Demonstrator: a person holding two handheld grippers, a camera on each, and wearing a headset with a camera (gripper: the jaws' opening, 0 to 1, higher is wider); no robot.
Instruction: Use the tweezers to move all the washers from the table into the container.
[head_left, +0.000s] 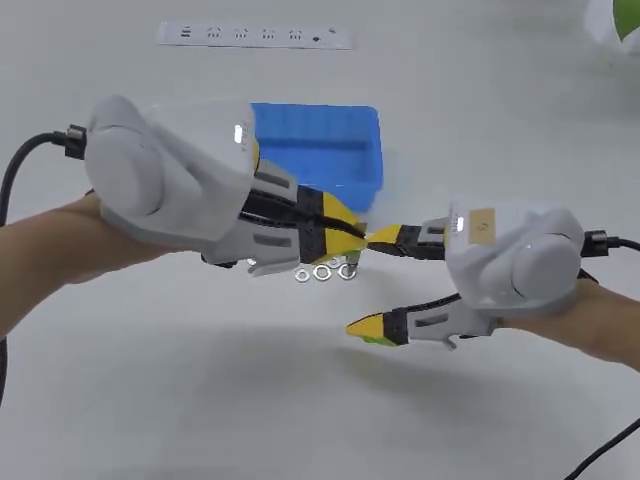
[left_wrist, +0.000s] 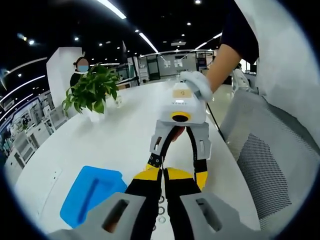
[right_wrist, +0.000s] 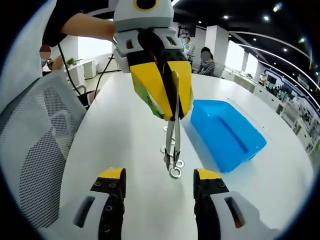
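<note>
White tabletop (head_left: 150, 400), washers (right_wrist: 175, 167) at six o'clock of container (right_wrist: 227, 132). Tweezers (right_wrist: 172, 135) clamped in left gripper (right_wrist: 170, 112), tips nearly shut, seemingly empty; right gripper (right_wrist: 159, 174) gaped. Best pinched across one rim.

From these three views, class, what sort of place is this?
Probably an open-plan office or showroom: a long white table, a mesh chair beside it, a potted plant, and strip lights across a dark ceiling.

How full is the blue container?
Empty, it seems: the blue container shows a bare floor in the right gripper view; washers lie beside it.
</note>
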